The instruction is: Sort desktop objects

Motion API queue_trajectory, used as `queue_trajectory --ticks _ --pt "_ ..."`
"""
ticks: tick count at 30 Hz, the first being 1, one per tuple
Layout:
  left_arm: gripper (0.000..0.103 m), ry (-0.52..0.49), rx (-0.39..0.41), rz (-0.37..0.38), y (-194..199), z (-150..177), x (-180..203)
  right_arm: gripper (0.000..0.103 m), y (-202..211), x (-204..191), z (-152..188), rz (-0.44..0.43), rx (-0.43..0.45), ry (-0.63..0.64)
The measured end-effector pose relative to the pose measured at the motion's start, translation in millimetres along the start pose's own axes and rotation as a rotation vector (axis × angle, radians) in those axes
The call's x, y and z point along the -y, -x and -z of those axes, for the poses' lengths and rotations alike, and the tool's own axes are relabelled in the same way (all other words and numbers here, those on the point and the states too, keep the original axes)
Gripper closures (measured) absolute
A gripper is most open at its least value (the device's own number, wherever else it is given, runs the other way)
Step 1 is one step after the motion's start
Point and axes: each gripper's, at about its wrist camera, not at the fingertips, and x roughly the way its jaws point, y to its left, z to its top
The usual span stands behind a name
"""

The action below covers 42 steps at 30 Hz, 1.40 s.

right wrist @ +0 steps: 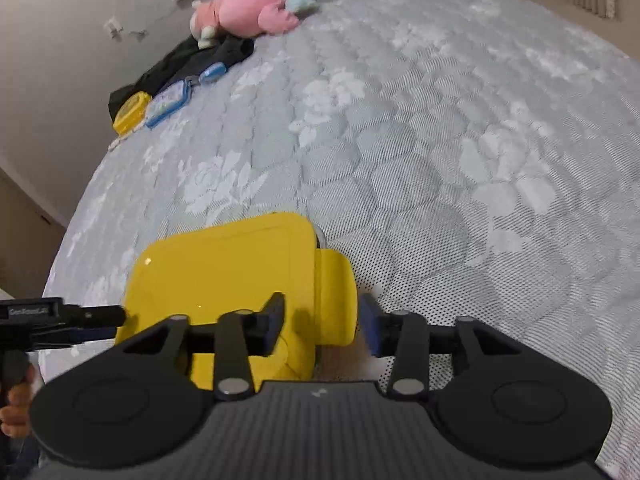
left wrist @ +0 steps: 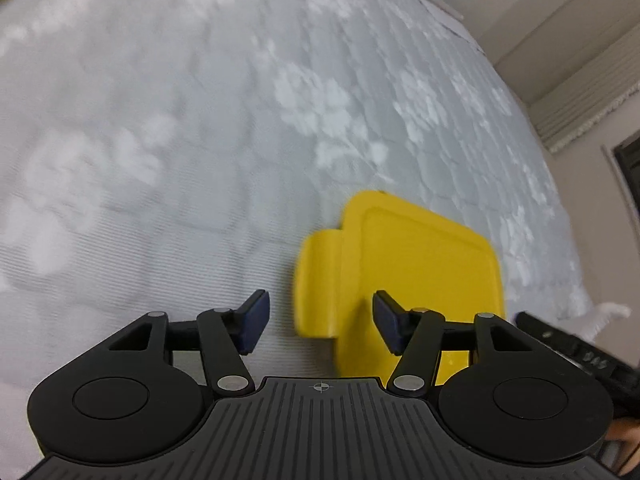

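One big yellow lidded box (right wrist: 236,276) at the bed's near edge. By the far corner: one small yellow case (right wrist: 131,112), one blue case (right wrist: 168,103), one pink plush (right wrist: 250,10), one black cloth (right wrist: 192,62).

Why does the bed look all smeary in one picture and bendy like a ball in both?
Left wrist view: the camera was moving, so the quilted bed cover and yellow box are motion-blurred. Right wrist view: sharper, the cover's weave is crisp, with small glints on the box lid. Both views: the fisheye lens bows the flat bed into a dome.
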Motion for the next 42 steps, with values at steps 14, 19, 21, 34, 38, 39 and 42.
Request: queue_trajectory --ticks 14,19,21,34,38,39,42 --pt "0.009 -0.179 0.082 -0.105 47.8 152.9 63.5 0.010 63.7 -43.3 106.3 0.019 0.084 0.092" --pt "0.004 -0.248 0.155 -0.195 57.5 166.0 70.3 0.002 74.5 -44.7 128.0 0.080 0.094 0.094" --pt "0.004 -0.249 0.174 -0.203 59.2 170.9 71.9 0.001 76.0 -49.5 132.5 0.126 0.109 0.131" --pt "0.000 -0.361 0.207 -0.264 52.3 187.8 90.5 0.001 71.3 -60.5 141.3 0.196 0.122 0.246" --pt "0.000 -0.313 0.214 -0.271 52.7 185.9 84.0 0.001 70.6 -59.7 141.0 0.197 0.125 0.239" --pt "0.000 -0.295 0.219 -0.270 53.2 185.1 81.9 0.001 70.8 -59.4 140.9 0.197 0.128 0.236" --pt "0.000 -0.266 0.222 -0.272 53.7 183.7 78.6 0.000 71.7 -58.1 139.8 0.194 0.132 0.224"
